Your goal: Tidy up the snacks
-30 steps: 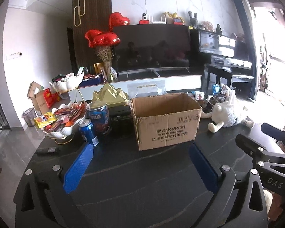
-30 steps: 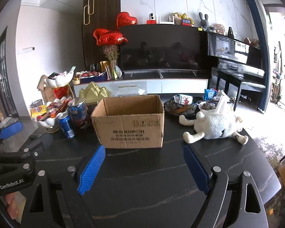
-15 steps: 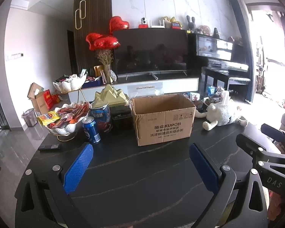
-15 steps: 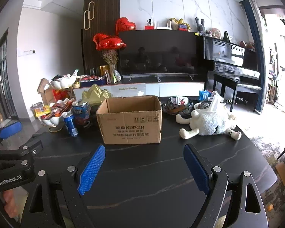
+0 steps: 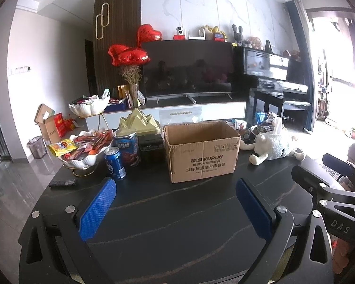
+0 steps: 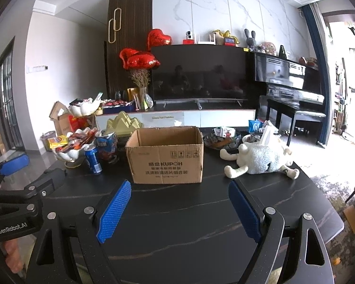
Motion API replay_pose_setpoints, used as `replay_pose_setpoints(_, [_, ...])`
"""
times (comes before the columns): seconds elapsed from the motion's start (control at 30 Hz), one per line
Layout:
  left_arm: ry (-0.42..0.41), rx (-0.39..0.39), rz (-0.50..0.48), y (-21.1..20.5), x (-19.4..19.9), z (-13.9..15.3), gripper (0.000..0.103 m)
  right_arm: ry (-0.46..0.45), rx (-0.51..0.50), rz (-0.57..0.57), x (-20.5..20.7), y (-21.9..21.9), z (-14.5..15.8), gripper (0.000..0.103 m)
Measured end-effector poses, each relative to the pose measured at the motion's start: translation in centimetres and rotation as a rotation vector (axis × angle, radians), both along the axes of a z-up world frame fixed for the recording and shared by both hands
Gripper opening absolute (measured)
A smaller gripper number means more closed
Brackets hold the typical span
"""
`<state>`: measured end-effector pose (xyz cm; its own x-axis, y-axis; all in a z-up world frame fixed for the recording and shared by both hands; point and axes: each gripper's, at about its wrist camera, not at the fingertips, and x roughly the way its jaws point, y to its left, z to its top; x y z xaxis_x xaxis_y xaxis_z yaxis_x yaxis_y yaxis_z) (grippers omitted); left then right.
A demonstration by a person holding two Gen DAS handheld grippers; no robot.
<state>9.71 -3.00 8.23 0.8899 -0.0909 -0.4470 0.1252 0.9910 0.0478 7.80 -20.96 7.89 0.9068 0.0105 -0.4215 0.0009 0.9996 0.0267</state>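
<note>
Half-hidden tin behind blue can

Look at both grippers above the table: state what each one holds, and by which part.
Nothing is held. The left gripper and the right gripper both stand open over the dark table, short of the cardboard box, with only tabletop between their blue pads.

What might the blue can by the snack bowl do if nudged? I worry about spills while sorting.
The can stands upright, tall and narrow, so a push near its top would probably tip it. On its side it would likely roll across the smooth dark table. Its metal looks slick; the tongs may slip. Whether it is full cannot be told.
</note>
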Motion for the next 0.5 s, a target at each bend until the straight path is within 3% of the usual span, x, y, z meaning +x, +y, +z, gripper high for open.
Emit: replay_pose_setpoints(0.5, [0.002, -0.001, 0.002, 0.02, -0.25, -0.02, 0.103, 0.004, 0.006, 0.003, -0.17, 0.01, -0.21, 0.085])
